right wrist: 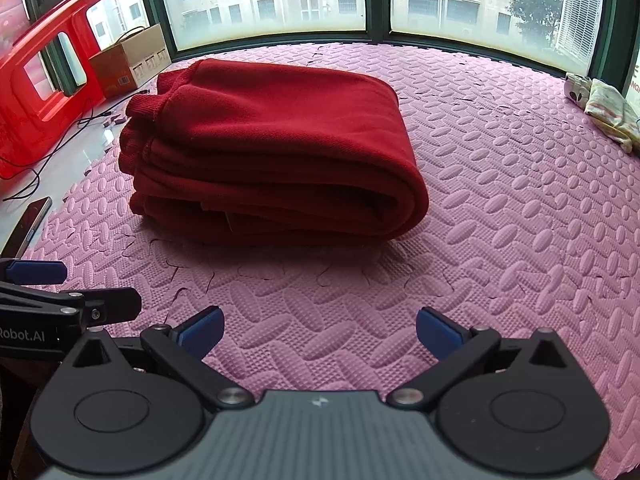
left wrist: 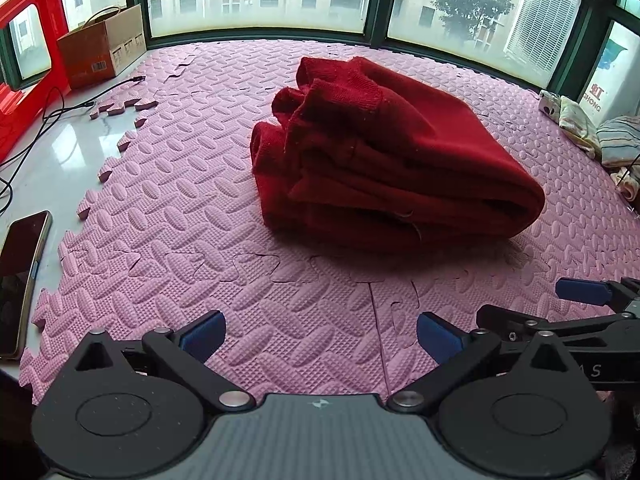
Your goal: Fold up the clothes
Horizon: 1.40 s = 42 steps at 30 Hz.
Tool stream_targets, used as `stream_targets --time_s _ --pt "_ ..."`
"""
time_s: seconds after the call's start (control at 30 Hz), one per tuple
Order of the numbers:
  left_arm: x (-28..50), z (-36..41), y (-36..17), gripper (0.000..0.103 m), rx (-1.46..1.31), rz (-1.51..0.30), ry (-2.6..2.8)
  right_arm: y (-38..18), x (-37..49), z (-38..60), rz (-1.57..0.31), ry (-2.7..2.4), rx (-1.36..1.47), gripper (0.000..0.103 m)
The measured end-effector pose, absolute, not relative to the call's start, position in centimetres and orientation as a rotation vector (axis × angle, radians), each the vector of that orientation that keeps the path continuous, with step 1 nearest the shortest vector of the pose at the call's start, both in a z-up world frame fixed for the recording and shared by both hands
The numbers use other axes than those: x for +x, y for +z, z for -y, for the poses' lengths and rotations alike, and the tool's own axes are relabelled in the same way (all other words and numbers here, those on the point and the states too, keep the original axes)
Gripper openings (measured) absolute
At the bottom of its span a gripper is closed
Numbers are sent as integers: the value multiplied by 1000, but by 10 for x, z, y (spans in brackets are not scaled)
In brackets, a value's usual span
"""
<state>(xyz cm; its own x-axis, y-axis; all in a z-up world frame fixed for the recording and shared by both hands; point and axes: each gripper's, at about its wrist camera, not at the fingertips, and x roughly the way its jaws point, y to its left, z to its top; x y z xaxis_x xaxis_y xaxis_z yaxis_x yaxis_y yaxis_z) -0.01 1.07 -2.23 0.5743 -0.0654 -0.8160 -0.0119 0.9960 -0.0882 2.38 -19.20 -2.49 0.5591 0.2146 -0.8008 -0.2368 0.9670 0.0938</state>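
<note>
- A red garment [left wrist: 396, 156] is seen folded into a thick, layered bundle on the pink foam mat [left wrist: 168, 184]; its ribbed cuffs and hem ends are stacked at the bundle's left side, and the rounded fold faces right.
- The left gripper [left wrist: 320, 330] is held spread wide above bare mat, nothing between its blue pads [left wrist: 204, 332], and is kept apart from the garment.
- The right gripper [right wrist: 320, 330] is likewise held released, its jaws parted over the mat just short of the bundle [right wrist: 272, 148], with nothing grasped.
- The two grippers are placed side by side; a blue fingertip of the right one is caught at the right edge of the left wrist view.
- A phone [left wrist: 20, 280] is laid face-up on the pale floor beside the mat's left edge, near dark cables [left wrist: 48, 116].
- A cardboard box [left wrist: 104, 46] and a red plastic stool [right wrist: 44, 76] are found at the far left by the window.
- Patterned cloths [right wrist: 608, 112] are left at the mat's far right.
</note>
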Motion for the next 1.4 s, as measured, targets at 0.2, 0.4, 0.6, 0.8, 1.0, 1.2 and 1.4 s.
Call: stream_targets --time_s 0.2,0.4,0.6,0.8,1.0,1.2,1.4 --pt "2 -10 -23 103 -84 -964 -28 -26 27 192 -946 266 -29 103" --pt "6 -10 -25 103 -78 -971 -21 -27 30 191 -952 264 -31 103" --pt "9 -10 -25 103 -73 -973 -19 -27 33 191 -956 263 -30 103" --pt "13 -11 -26 103 -77 -977 -14 -28 36 189 -962 266 -33 103" --pt "14 -12 -26 103 -79 -978 -12 -30 38 187 -969 269 -35 103" --pt "16 -13 -26 103 -80 -979 -11 -32 41 186 -976 271 -36 103" --pt "18 -13 -26 103 -80 -980 -10 -32 43 187 -979 274 -32 103"
